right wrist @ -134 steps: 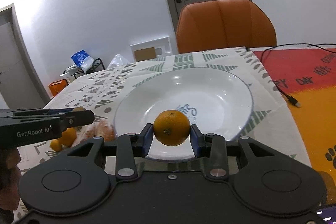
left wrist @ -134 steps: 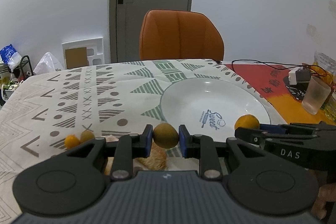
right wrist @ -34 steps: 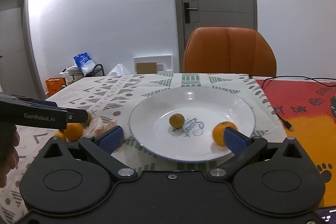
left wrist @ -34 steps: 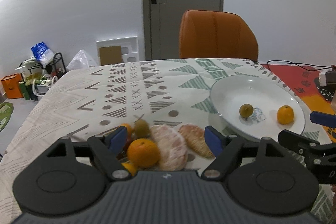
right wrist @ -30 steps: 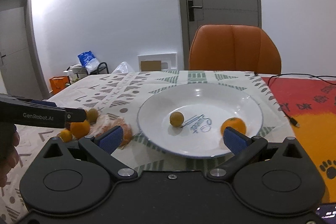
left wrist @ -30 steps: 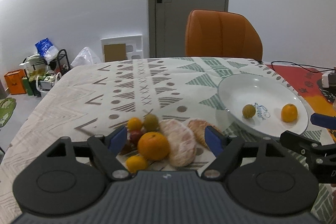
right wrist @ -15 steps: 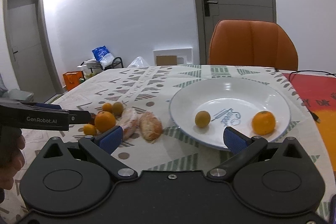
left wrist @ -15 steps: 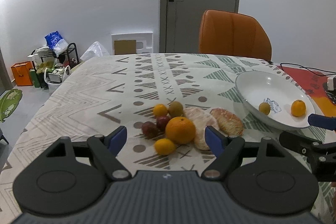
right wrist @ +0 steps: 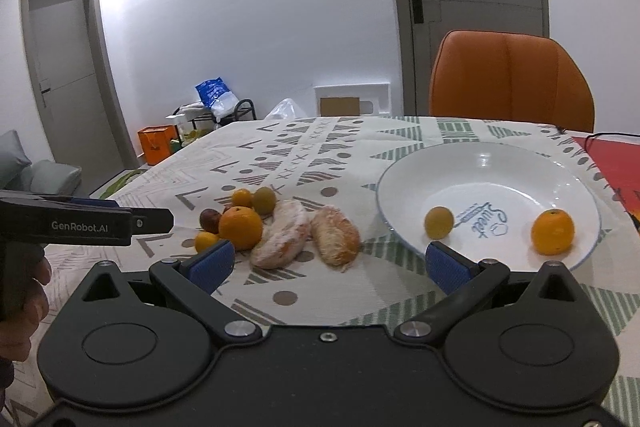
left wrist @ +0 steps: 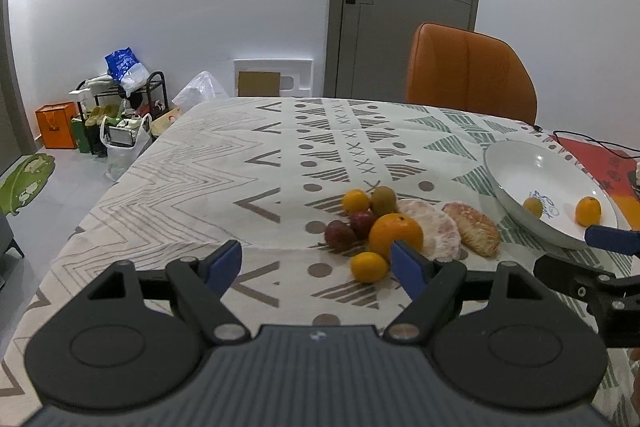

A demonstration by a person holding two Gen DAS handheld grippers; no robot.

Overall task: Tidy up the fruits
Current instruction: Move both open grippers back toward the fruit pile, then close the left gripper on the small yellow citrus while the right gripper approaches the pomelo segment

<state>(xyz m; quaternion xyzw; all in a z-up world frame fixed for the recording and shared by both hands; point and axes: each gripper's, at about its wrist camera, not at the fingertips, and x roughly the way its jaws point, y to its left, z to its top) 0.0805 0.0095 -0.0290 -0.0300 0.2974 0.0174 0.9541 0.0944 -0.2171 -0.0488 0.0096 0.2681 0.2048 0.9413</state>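
Observation:
A white plate on the patterned tablecloth holds a small green-yellow fruit and a small orange. Left of the plate lies a pile: a large orange, small oranges, dark red fruits, a green fruit and two peeled citrus pieces. My left gripper is open and empty, left of the pile. My right gripper is open and empty, short of the peeled pieces and plate.
An orange chair stands at the table's far side. A red and orange mat with a cable lies right of the plate. Bags and a rack stand on the floor at the left.
Both grippers let go of their fruits into the plate, opened, and drew back and left. The pile has come into full view.

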